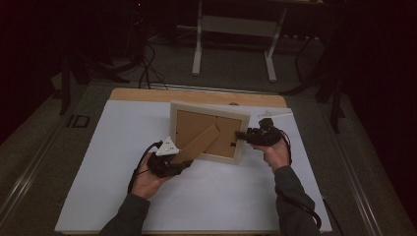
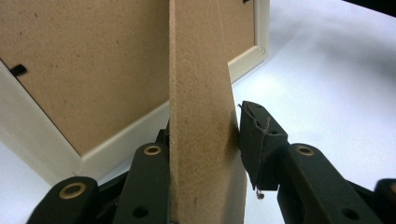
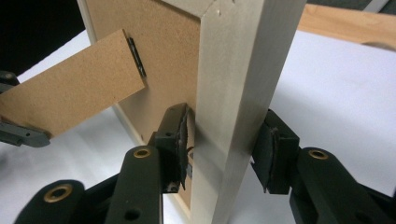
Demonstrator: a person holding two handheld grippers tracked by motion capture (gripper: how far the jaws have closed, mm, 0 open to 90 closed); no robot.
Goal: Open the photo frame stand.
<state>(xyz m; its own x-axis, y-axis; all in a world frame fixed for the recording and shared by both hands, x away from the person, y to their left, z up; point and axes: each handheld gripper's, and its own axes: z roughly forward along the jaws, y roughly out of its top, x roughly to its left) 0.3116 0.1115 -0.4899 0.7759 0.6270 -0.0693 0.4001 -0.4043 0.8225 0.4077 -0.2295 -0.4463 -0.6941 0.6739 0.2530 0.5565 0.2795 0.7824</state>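
Observation:
A pale wooden picture frame (image 1: pixel 209 130) stands upright on the white sheet (image 1: pixel 147 196), its brown backing board toward me. Its brown easel leg (image 1: pixel 199 142) swings out down-left from the back. My left gripper (image 1: pixel 179 164) is shut on the lower end of that leg (image 2: pixel 203 116), one pad (image 2: pixel 254 135) pressed to its side. My right gripper (image 1: pixel 241 135) is shut on the frame's right edge (image 3: pixel 238 93), with a jaw on each face. In the right gripper view the leg (image 3: pixel 70 98) hangs from a small black hinge, and the left gripper (image 3: pixel 18 133) shows at the far left.
The white sheet covers a wooden table whose far edge (image 1: pixel 196 96) shows bare. Beyond it, on the dark floor, stand a white table base (image 1: pixel 236 29) and cables (image 1: pixel 147 69). Open sheet lies left of and in front of the frame.

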